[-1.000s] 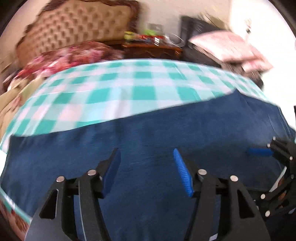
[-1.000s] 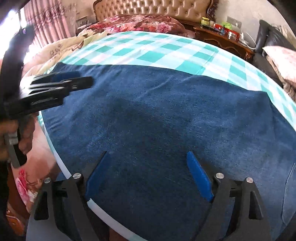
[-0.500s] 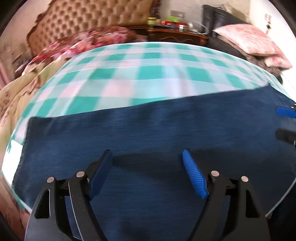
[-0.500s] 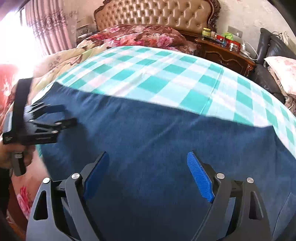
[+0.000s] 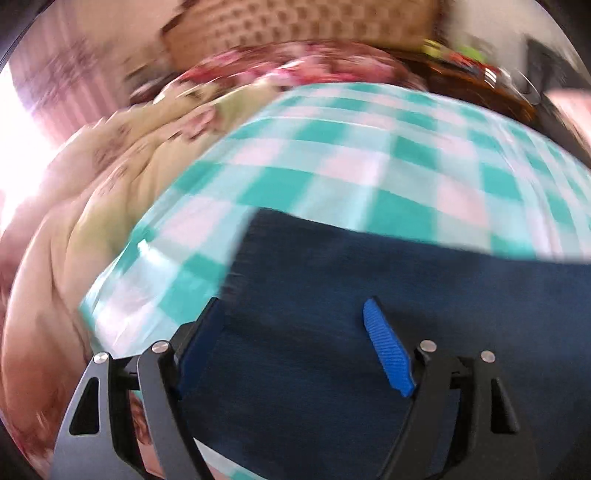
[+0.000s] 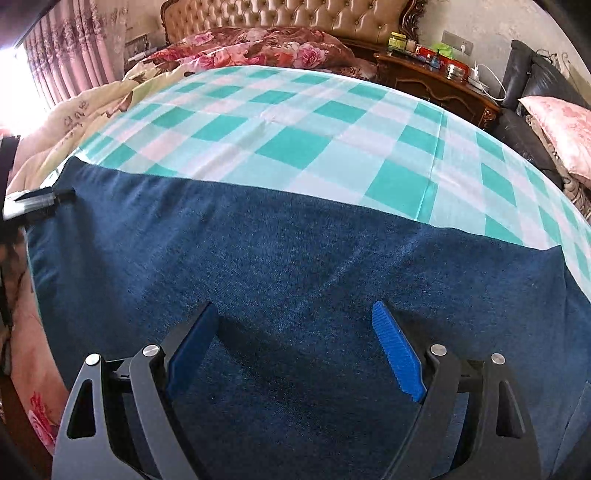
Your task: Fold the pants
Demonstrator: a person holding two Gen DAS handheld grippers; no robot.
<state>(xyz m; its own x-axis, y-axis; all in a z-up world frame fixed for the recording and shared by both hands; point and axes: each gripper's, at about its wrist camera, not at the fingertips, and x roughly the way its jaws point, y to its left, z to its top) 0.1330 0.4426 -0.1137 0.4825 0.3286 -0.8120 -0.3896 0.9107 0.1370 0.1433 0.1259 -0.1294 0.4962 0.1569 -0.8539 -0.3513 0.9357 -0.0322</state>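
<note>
Dark blue pants (image 6: 295,258) lie flat across the near side of the bed, on a teal-and-white checked sheet (image 6: 295,122). My right gripper (image 6: 293,306) hovers open over the middle of the pants, with nothing between its blue pads (image 6: 397,354). In the blurred left wrist view my left gripper (image 5: 291,306) hangs open over the left end of the pants (image 5: 369,295), close to their short edge, with only cloth below it. The right wrist view shows the left gripper (image 6: 37,201) small at the far left, by the pants' left corner.
A tufted headboard (image 6: 295,14) and a red floral quilt (image 6: 251,48) lie beyond the sheet. A wooden nightstand (image 6: 436,81) with jars stands at the back right, and beside it a black sofa with a pink pillow (image 6: 561,129). Pink curtains (image 6: 74,55) hang at the left.
My left gripper has swept left along the pants to their left end, turning as it went, and its jaws stand wider. The right gripper has shifted a little; the pants' right corner now shows.
</note>
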